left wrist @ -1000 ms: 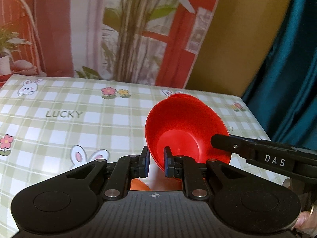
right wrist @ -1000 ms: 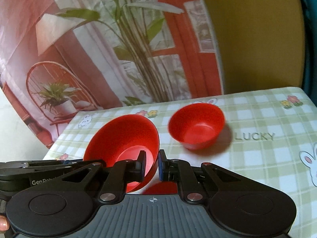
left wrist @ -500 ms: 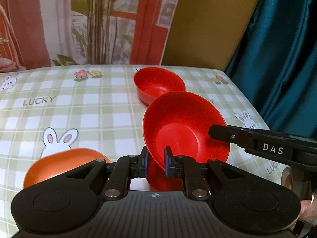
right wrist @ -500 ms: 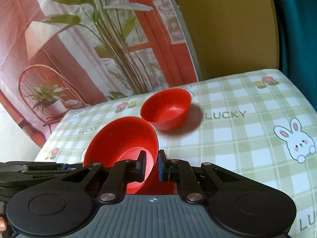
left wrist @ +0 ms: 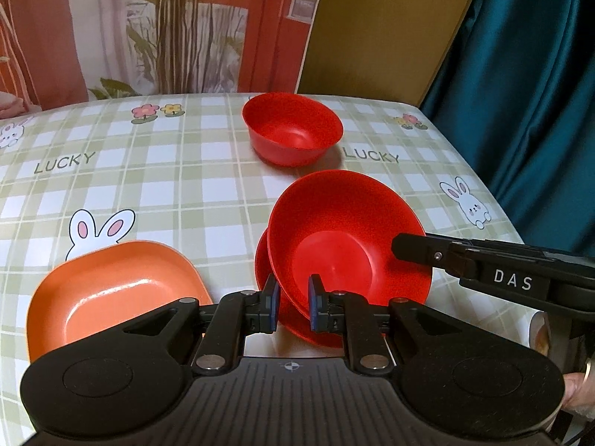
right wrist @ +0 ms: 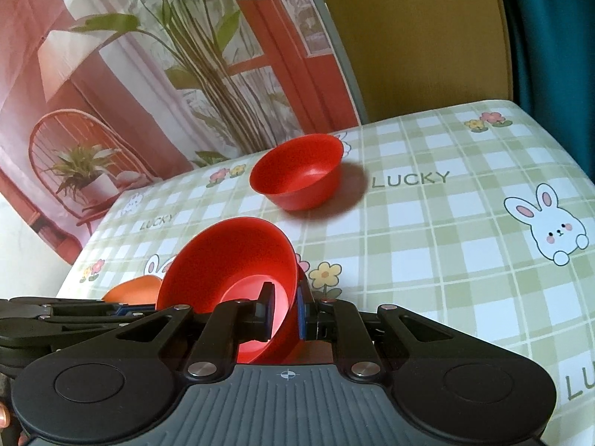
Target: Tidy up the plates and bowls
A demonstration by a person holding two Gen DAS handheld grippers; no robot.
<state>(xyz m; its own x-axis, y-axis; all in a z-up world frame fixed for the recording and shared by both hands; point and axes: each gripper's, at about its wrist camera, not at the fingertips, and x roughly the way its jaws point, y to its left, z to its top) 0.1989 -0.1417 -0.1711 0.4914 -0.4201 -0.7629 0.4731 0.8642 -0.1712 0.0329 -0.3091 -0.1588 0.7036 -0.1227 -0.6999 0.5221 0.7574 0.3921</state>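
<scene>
A wide red bowl (left wrist: pixel 346 245) (right wrist: pixel 230 260) hangs tilted just above the checked tablecloth (left wrist: pixel 148 193). My left gripper (left wrist: pixel 293 308) is shut on its near rim. My right gripper (right wrist: pixel 284 312) is shut on the opposite rim and reaches in from the right (left wrist: pixel 409 251) in the left wrist view. Under the held bowl shows the rim of a second red dish (left wrist: pixel 262 267); I cannot tell whether they touch. A smaller, deeper red bowl (left wrist: pixel 293 130) (right wrist: pixel 297 174) stands upright farther back. An orange square plate (left wrist: pixel 111 290) (right wrist: pixel 134 290) lies to the left.
A printed backdrop with plants and a red door frame (right wrist: pixel 208 55) hangs behind the table. A teal curtain (left wrist: pixel 528 93) hangs past the table's right edge. The left gripper's body (right wrist: pixel 74 312) lies close beside the right one. A person's fingertip (left wrist: pixel 576 397) shows at the lower right.
Both grippers have come down toward the table with the wide red bowl between them. The orange plate, the second red dish and the far bowl have come into the left wrist view.
</scene>
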